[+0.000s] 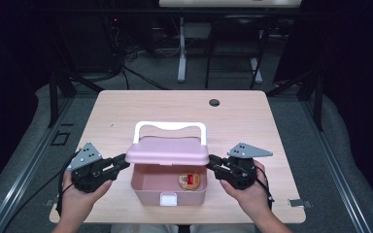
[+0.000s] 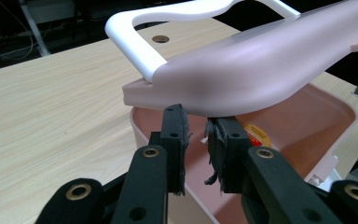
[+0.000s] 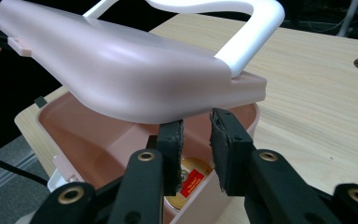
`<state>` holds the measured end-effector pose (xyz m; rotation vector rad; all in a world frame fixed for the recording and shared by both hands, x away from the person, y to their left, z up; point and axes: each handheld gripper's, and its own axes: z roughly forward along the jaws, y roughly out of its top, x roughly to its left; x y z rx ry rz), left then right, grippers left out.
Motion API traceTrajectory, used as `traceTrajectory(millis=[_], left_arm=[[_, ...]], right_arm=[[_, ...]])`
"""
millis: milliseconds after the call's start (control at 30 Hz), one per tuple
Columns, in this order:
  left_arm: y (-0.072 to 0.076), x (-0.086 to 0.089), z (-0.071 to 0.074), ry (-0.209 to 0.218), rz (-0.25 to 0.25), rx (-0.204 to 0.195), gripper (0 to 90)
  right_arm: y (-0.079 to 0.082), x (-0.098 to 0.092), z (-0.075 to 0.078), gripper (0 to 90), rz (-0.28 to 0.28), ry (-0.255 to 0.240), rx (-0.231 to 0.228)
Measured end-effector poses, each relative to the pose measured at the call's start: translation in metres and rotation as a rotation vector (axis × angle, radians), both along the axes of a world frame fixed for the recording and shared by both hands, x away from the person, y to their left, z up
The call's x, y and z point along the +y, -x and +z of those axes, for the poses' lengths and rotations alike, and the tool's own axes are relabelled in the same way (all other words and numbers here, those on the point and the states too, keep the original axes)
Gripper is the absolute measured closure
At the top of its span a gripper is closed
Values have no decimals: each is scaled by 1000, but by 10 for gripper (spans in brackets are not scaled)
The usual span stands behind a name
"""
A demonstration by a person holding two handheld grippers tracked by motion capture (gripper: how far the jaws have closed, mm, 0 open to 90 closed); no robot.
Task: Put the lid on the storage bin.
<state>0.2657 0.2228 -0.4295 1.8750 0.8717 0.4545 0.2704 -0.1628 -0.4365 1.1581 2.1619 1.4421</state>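
Note:
A pink box stands on the wooden table, its pink lid lifted at the front, and a white handle rises behind. A round gold-and-red tin lies inside. My left gripper has its tips at the lid's left end, my right gripper at the right end. In the left gripper view the lid lies just above my left gripper, whose jaws stand narrowly apart with nothing between. The right gripper stands the same way under the lid, above the tin.
A white latch sits on the box's front wall near the table's front edge. A round cable hole lies in the far part of the table. Desk legs and cables stand on the floor beyond.

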Motion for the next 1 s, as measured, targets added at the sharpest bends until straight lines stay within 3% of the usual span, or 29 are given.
traceTrajectory(millis=[633,1000], left_arm=[[3,4,-9,7,-23,35,764],[8,6,-12,9,-34,51,765]], right_arm=[[6,2,-7,711,37,8,28],[9,-7,-11,711,39,-4,45]])
